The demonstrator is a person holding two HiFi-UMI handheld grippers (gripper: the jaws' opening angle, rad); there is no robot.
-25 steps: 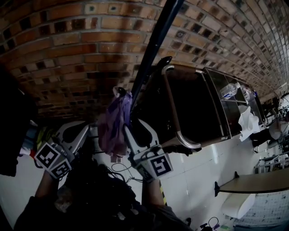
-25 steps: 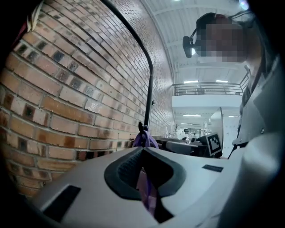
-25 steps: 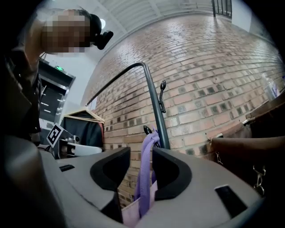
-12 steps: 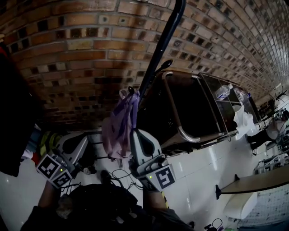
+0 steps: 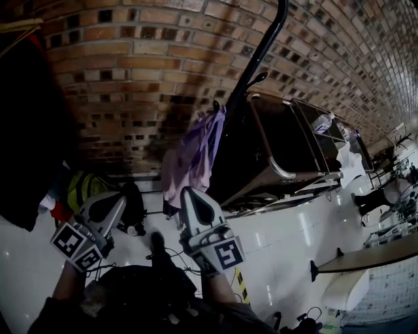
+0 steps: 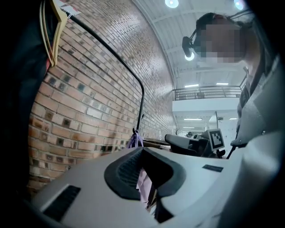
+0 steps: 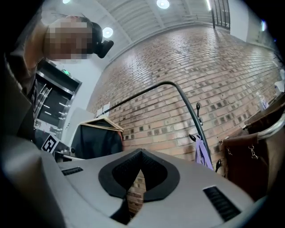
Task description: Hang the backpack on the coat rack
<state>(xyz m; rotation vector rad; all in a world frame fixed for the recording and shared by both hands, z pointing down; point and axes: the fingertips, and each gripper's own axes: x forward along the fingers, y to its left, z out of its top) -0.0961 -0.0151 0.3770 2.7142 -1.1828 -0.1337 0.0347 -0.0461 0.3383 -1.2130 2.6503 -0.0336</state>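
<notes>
I see my 2 tools closed and empty (pads meeting): left tool (image 5: 108, 207) and right tool (image 5: 196, 207) sit clear of the purple backpack (image 5: 192, 156), which hangs from a hook on the coat rack (image 5: 261, 55).

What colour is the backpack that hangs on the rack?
The backpack is light purple; head view.

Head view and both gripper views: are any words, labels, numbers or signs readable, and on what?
No text can be read anywhere.
Marker cubes: black-and-white square patterns, no letters.
Hanger tag: print too blurred.
Green sign: too small.
</notes>
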